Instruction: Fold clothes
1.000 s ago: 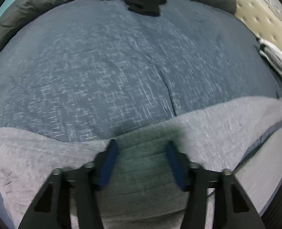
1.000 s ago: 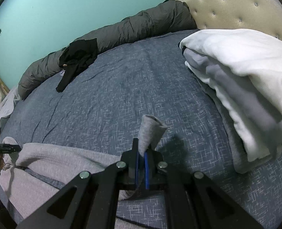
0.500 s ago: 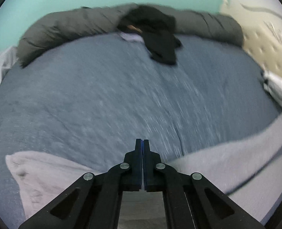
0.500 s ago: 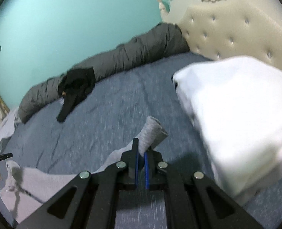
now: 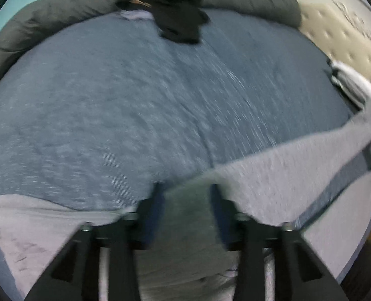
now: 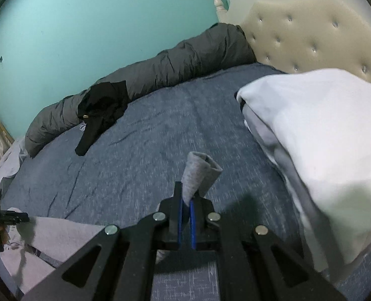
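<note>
A light grey garment lies stretched across the near edge of the blue bed. My left gripper stands open just over the garment, nothing pinched between its blue pads; the view is blurred by motion. In the right wrist view my right gripper is shut on one end of the grey garment, which sticks up as a rolled tuft above the jaws. The rest of the cloth trails left along the bed edge toward the left gripper, held by a hand.
A black garment lies at the far side against a long dark grey rolled duvet. A stack of folded white and grey bedding sits close on the right, before the tufted headboard.
My left gripper was open, shut half a second ago, and is open again over the grey garment. The right gripper has lifted, still clamped on the garment's end.
</note>
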